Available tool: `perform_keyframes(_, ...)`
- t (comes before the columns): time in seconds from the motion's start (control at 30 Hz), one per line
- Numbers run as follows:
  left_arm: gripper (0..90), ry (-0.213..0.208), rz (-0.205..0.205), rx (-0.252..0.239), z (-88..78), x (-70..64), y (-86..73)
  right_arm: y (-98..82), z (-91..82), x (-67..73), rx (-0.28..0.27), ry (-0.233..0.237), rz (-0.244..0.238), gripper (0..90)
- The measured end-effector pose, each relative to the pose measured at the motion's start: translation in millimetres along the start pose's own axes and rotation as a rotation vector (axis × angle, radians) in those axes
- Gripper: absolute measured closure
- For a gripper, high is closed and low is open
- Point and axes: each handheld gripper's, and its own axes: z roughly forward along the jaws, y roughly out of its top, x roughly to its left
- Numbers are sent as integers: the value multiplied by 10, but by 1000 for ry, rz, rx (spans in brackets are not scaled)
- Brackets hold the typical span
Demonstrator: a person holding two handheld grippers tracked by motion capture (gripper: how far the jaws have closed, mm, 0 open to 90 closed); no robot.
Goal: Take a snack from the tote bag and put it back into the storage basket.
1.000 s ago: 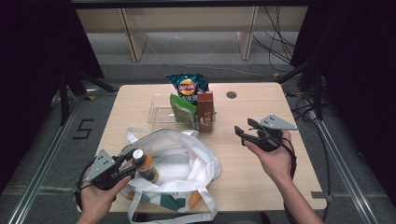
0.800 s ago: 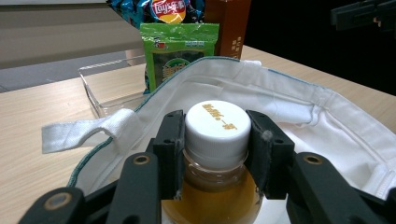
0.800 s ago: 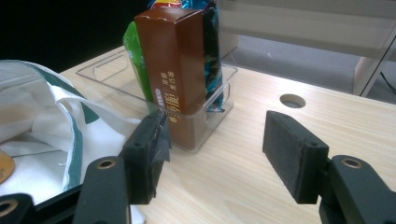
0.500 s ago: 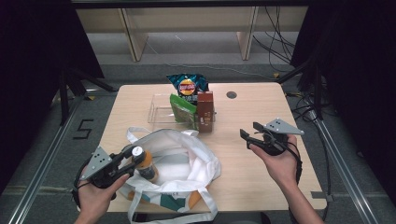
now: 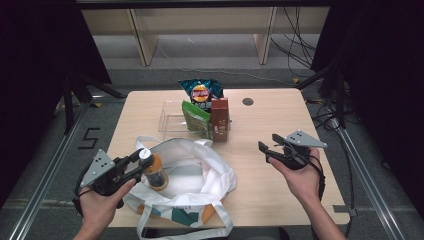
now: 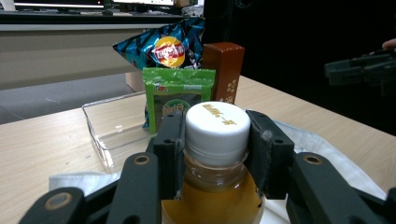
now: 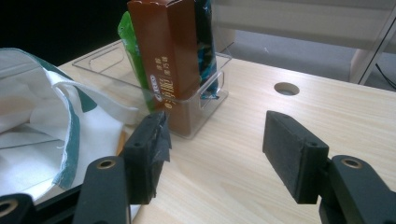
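- I see the bottle standing upright, long axis vertical, white cap at the top and amber liquid below it.
- It sits over the near-left part of the white tote bag, at the bag's open mouth; I cannot tell whether its base rests on the cloth.
- Beyond the bag, the clear plastic bin holds a green snack packet, a brown carton standing on end, and a blue chip bag at the back.
- My left gripper is closed partway, its pads pressed on either side of the bottle's cap and neck.
- My right gripper is to the right of the bag, above the bare table, jaws apart with nothing between them, pointing toward the bin.
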Motion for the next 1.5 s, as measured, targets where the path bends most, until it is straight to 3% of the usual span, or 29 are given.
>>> perform_keyframes(0.13,590,-1,-9,-7,23,14,49,-16,-12,15,7,-8,18,410)
perform_keyframes(0.2,590,-1,-9,-7,36,11,72,-21,-9,-10,4,-4,-6,410)
perform_keyframes(0.33,590,-7,-10,-15,72,8,124,-26,-25,5,15,-9,22,410)
perform_keyframes(0.4,591,-10,-8,-18,90,2,151,-31,-13,-20,1,-6,-3,410)
perform_keyframes(0.57,591,-13,1,-25,133,8,210,-56,-20,2,14,-7,23,410)
perform_keyframes(0.67,591,-11,-4,-30,161,30,233,-64,-21,-23,13,-15,-8,410)
perform_keyframes(0.77,591,-10,1,-37,187,40,256,-66,-32,-24,18,-16,-6,410)
perform_keyframes(0.8,591,-9,3,-38,192,41,265,-70,-36,-7,25,-13,21,410)
perform_keyframes(0.97,590,-8,4,-45,207,47,309,-78,-29,-37,20,-14,-5,409)
perform_keyframes(1.03,591,-6,0,-46,213,52,329,-80,-31,-39,19,-16,-6,409)
perform_keyframes(1.07,591,-5,1,-46,215,57,340,-84,-36,-23,26,-17,17,409)
perform_keyframes(1.2,591,-6,4,-55,230,62,379,-91,-23,-48,13,-17,-7,409)
perform_keyframes(1.27,591,-5,5,-55,237,70,396,-94,-29,-30,22,-20,18,409)
perform_keyframes(1.5,591,-5,-4,-63,279,82,437,-105,-9,-54,18,-11,-1,409)
